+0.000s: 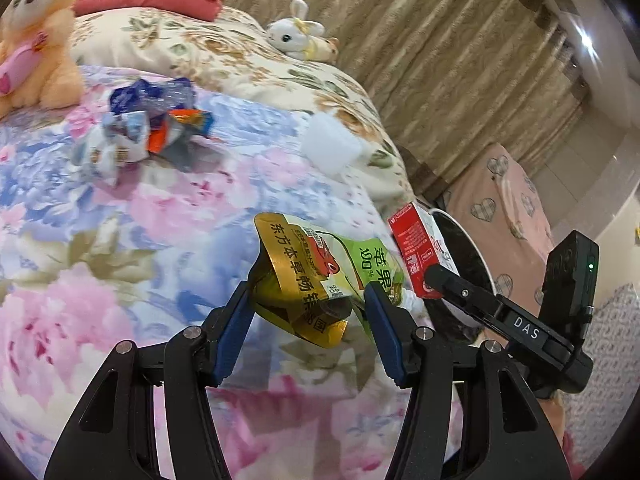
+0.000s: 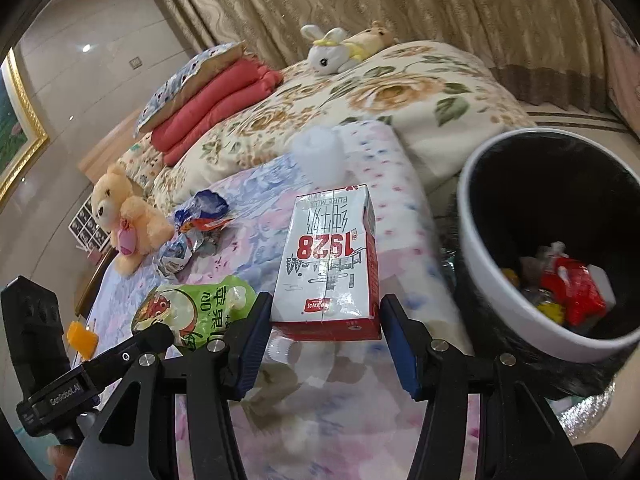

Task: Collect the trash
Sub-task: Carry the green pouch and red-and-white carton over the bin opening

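task midway: left gripper (image 1: 308,312) clamped on a juice pouch (image 1: 316,276), right gripper (image 2: 324,328) clamped on a milk carton (image 2: 332,256), both lifted near the bin (image 2: 480,216) on the right, which already holds trash. one wrapper pile (image 1: 148,128) left far on the bed (image 1: 120,220). counted: two grippers, one pouch, one carton, one bin.

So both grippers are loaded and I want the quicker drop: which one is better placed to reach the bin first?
Right. The right gripper holds the milk carton with the bin open just beside it. The left gripper, holding the pouch, sits farther from the bin, with the right gripper in between.
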Action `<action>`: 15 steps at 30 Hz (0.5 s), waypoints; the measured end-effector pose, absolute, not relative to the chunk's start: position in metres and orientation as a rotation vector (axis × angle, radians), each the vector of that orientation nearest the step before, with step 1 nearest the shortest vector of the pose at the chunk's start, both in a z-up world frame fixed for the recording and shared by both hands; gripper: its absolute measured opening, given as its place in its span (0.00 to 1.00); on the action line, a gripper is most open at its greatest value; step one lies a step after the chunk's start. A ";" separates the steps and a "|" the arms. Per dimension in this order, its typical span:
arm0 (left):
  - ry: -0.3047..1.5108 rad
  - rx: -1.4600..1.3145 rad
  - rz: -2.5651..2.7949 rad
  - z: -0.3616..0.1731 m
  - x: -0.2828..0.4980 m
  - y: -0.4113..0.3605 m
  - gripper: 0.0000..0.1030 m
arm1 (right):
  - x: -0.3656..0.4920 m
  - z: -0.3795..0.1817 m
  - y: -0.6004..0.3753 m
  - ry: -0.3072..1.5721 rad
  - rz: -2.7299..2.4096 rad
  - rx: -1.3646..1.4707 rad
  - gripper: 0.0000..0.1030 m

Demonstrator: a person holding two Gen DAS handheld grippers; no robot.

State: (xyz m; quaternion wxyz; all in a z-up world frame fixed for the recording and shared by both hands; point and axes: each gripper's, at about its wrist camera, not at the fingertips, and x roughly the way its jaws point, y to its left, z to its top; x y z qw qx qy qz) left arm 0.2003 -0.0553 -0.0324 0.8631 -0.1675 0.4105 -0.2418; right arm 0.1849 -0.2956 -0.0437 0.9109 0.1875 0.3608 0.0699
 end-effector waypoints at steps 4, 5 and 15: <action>0.861 -0.339 -0.544 -0.028 0.196 -0.074 0.54 | 0.172 -0.040 -0.314 0.728 0.117 0.402 0.54; 0.861 -0.334 -0.555 -0.026 0.196 -0.079 0.54 | 0.169 -0.039 -0.319 0.722 0.109 0.406 0.54; 0.855 -0.294 -0.646 -0.014 0.193 -0.130 0.54 | 0.144 -0.032 -0.371 0.684 0.020 0.446 0.54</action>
